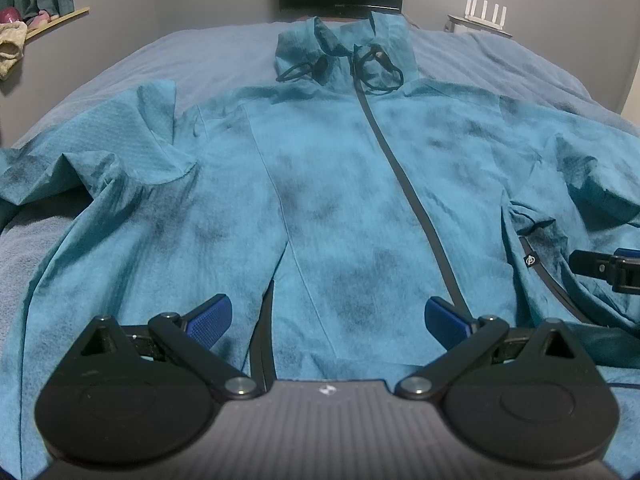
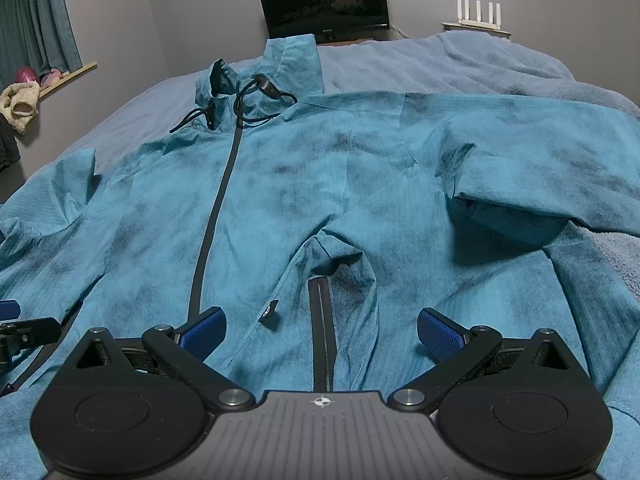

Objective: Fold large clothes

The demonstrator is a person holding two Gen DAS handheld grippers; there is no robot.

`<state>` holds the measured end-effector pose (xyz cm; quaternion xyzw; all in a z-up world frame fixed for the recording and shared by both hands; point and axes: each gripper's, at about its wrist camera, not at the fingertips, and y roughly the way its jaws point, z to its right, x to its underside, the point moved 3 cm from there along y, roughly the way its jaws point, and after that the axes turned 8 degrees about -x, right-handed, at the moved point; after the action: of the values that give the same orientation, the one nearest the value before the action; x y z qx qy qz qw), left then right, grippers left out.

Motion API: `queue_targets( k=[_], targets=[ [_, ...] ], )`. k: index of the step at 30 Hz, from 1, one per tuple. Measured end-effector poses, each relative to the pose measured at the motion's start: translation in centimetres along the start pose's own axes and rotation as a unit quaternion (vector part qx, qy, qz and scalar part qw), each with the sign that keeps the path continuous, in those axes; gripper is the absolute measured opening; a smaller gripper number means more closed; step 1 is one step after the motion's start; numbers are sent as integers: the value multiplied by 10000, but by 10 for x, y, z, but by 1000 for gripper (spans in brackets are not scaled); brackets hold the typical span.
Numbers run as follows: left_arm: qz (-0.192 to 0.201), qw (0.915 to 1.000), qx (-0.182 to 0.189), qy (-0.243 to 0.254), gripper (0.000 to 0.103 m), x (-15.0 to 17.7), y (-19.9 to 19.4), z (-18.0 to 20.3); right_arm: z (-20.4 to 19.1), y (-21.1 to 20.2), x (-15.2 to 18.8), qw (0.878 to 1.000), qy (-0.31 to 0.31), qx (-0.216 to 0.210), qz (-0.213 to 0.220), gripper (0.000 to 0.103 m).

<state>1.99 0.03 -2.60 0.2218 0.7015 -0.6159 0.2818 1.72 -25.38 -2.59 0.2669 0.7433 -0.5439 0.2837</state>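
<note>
A teal zip-up jacket (image 1: 340,184) lies face up on the bed, hood at the far end, sleeves spread to both sides; it also fills the right wrist view (image 2: 320,184). Its dark front zipper (image 1: 404,184) is closed. My left gripper (image 1: 328,316) is open and empty, low over the jacket's hem left of the zipper. My right gripper (image 2: 320,332) is open and empty, low over the hem at a dark pocket zipper (image 2: 322,320). The right gripper's finger shows at the right edge of the left wrist view (image 1: 600,268), and the left gripper's at the left edge of the right wrist view (image 2: 24,332).
The bed has a blue-grey cover (image 1: 208,56). A dark monitor (image 2: 324,4) stands beyond the far end. A white router (image 2: 476,12) sits at the back right. A windowsill with curtain and small items (image 2: 36,76) is at the left wall.
</note>
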Motion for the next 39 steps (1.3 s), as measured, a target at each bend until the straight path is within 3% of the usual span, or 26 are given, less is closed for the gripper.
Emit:
queue_targets(
  k=[39],
  targets=[
    [-136,9999,10,55,103,2,7,2,1,3,4,10000,5,9,-43,103]
  ],
)
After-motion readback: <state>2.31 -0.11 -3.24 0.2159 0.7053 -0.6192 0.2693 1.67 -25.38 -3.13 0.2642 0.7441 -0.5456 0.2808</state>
